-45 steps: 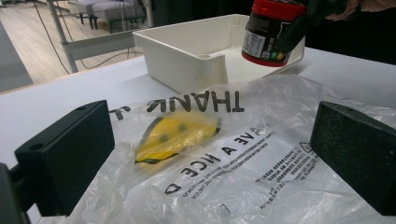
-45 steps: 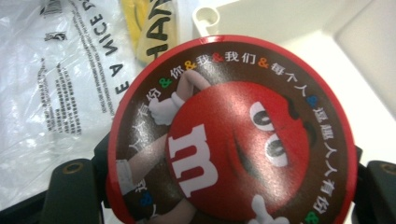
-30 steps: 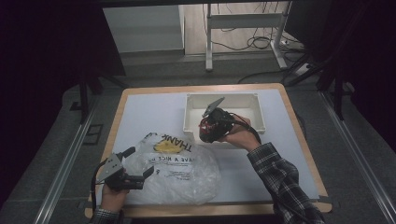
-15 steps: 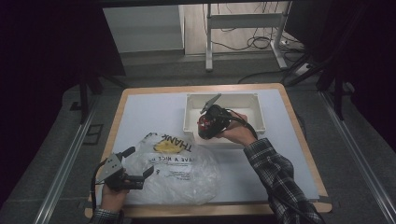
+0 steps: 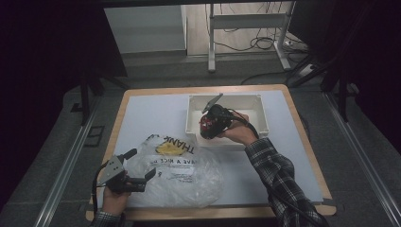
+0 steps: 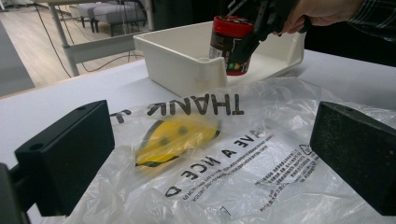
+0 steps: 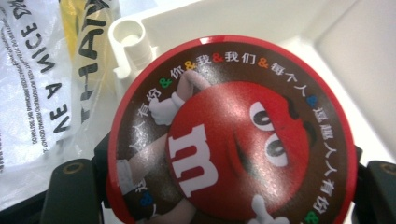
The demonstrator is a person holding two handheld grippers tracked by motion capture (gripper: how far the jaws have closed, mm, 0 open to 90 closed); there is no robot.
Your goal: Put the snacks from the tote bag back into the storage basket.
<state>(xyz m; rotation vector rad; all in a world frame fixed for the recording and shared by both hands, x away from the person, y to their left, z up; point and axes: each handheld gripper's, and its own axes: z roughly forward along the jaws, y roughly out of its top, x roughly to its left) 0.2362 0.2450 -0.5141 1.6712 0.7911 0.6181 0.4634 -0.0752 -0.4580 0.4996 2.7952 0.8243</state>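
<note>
A person at a table (image 5: pixel 156 113) holds a gripper in each hand. The right gripper (image 5: pixel 208 126) is clamped on a red-lidded candy jar (image 7: pixel 233 135), held upright over the near left corner of a white bin (image 5: pixel 255 101) at the far side. The left gripper (image 5: pixel 137 168), jaws apart and holding nothing, rests near the left edge, touching a crumpled clear plastic bag (image 6: pixel 219 154) lying just before the bin.

The plastic bag (image 6: pixel 243 158) carries "THANK" and "HAVE A NICE D" in black around a yellow smiley. The jar's red lid (image 7: pixel 233 135) shows a white "m" ringed by Chinese characters, "你&我&我们&每个人".
</note>
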